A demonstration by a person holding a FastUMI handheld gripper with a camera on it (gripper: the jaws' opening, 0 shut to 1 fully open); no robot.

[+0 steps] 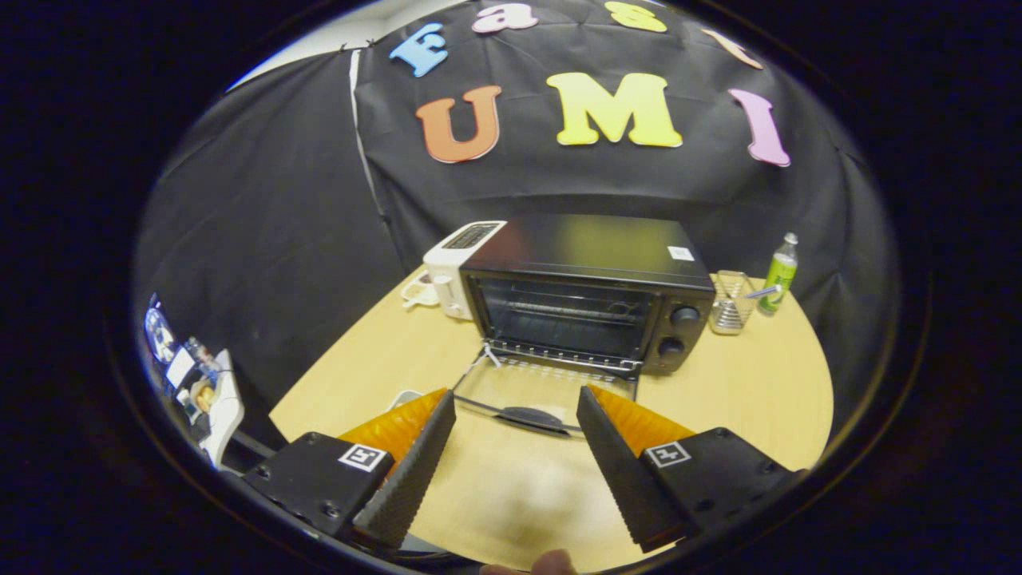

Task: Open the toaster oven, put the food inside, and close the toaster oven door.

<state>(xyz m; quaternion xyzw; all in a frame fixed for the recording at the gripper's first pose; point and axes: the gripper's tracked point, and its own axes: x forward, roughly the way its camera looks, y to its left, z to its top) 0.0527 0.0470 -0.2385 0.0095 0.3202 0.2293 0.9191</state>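
Observation:
A black toaster oven [587, 291] stands on the wooden table [742, 391], straight ahead of my fingers. Its glass door [543, 383] is folded down flat toward me, and the dark handle [531, 418] lies just beyond the fingertips. The oven's inside shows a wire rack and looks bare. My gripper [515, 403] is open, its two black fingers wide apart with nothing between them. A white plate edge [403, 395] peeks out behind the left finger [415, 463]; I cannot tell what lies on it.
A white pop-up toaster [459, 267] stands left of the oven with a small cup [419, 291] beside it. Right of the oven are a wire holder [730, 302] and a green bottle [778, 275]. Black cloth walls close in behind. A fingertip [551, 563] shows below the gripper.

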